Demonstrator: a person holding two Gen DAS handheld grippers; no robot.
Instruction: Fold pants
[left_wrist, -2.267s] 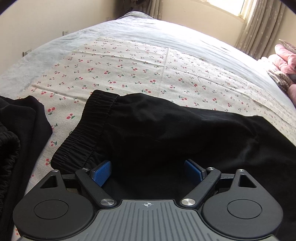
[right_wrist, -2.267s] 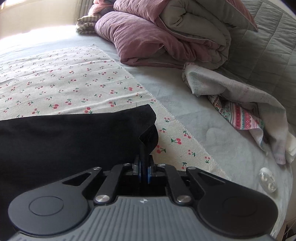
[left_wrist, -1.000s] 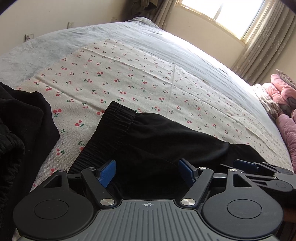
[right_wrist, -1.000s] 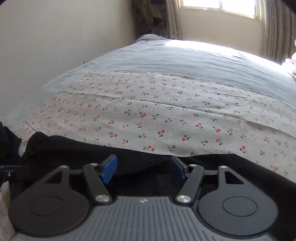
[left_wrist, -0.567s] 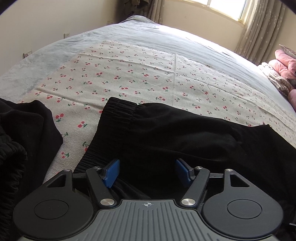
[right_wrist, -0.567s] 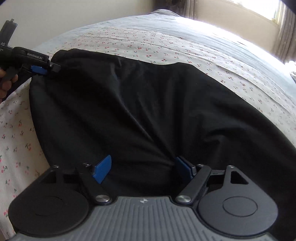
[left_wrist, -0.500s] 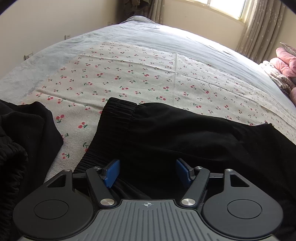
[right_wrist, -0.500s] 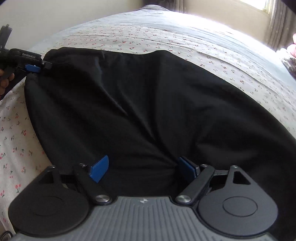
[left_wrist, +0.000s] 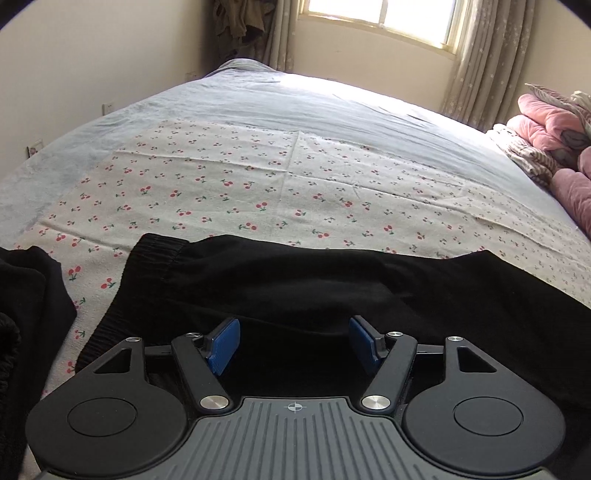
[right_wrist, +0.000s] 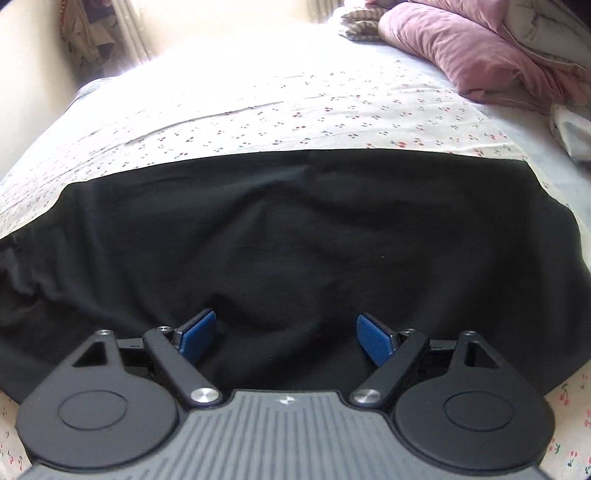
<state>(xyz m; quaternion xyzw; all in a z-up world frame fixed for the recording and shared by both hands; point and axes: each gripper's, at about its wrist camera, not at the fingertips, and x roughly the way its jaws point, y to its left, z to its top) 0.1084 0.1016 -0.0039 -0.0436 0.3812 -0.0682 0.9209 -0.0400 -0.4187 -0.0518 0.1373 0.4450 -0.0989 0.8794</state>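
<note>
Left wrist view: left gripper (left_wrist: 294, 345) hovering over black pants (left_wrist: 295, 284) near the waistband (left_wrist: 155, 258), jaws spread, holding nothing; pants flat on the cherry-print sheet (left_wrist: 280, 184).

Right wrist view: right gripper (right_wrist: 286, 338) low above the same pants (right_wrist: 295, 236), jaws spread, empty. Probably between folds; next calls for pinching an edge and carrying it across.

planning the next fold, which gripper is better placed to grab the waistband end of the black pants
Left. The left gripper hangs open beside the ribbed waistband of the black pants. The right gripper, also open, faces plain fabric mid-garment.
</note>
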